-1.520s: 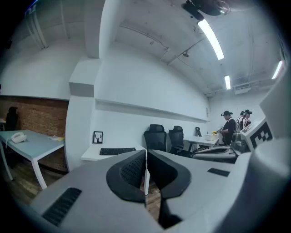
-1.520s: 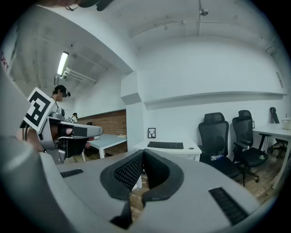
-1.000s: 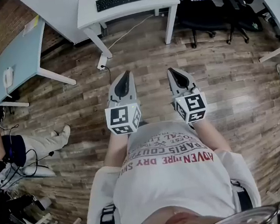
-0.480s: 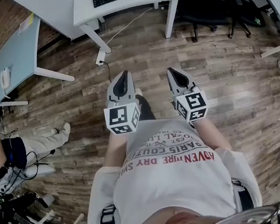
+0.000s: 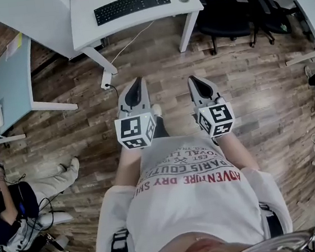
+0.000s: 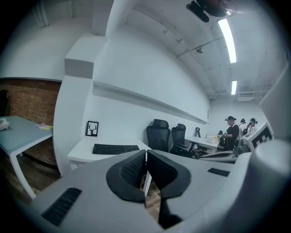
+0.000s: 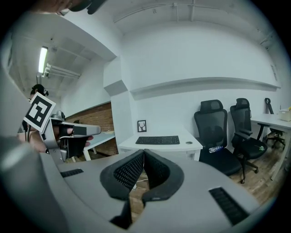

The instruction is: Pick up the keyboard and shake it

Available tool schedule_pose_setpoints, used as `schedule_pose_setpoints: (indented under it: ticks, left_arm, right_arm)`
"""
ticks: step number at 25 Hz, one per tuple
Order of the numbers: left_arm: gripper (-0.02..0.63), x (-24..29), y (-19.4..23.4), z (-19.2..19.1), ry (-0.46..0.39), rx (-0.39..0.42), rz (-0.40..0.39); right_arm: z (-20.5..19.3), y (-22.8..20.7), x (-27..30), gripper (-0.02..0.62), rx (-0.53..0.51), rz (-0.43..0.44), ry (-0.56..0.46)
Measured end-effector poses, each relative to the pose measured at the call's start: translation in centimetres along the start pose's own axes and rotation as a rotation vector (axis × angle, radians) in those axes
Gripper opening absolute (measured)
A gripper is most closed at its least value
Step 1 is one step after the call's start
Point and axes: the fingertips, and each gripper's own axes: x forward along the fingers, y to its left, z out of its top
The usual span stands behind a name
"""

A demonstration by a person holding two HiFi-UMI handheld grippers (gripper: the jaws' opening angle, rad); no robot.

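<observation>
A black keyboard (image 5: pixel 131 5) lies on a white desk (image 5: pixel 84 27) at the top of the head view, well ahead of both grippers. It also shows as the keyboard (image 6: pixel 115 148) in the left gripper view and the keyboard (image 7: pixel 158 140) in the right gripper view. My left gripper (image 5: pixel 137 84) and right gripper (image 5: pixel 195 82) are held side by side over the wooden floor, level and pointing at the desk. Both are shut with nothing between the pads, as the left gripper (image 6: pixel 146 157) and right gripper (image 7: pixel 143 157) show close up.
Black office chairs (image 5: pixel 235 12) stand right of the desk, with a water bottle (image 7: pixel 215 148) on one seat. A pale blue table (image 5: pixel 6 83) is at left. A small framed picture (image 6: pixel 92 129) sits on the desk. A seated person's legs (image 5: pixel 44 169) are at lower left.
The desk and keyboard have come lower and larger in the head view; I have moved toward them. Both grippers keep the same pose, still shut.
</observation>
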Motion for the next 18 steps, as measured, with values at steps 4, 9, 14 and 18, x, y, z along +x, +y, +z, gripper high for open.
schedule_pose_setpoints:
  ticks: [4,9,14,18]
  left_arm:
    - [0.031,5.8,4.8,2.3,0.000,0.006,-0.026]
    - [0.031,11.9,10.8,4.7,-0.005,-0.002,-0.040]
    - [0.031,15.9,14.8,5.7,0.007,-0.009,-0.034]
    - [0.031,18.0,17.1,5.3,0.038,-0.021,-0.007]
  right_arm:
    - [2.6,-1.4,7.0,0.026,0.013,-0.036,0.002]
    - [5.2,-2.3,14.9,0.026,0.037,-0.054,0.002]
    - [6.2,-3.0,20.2,0.026,0.052,-0.064,0.012]
    - [6.5,-4.4,23.7,0.026,0.083,-0.061,0.031]
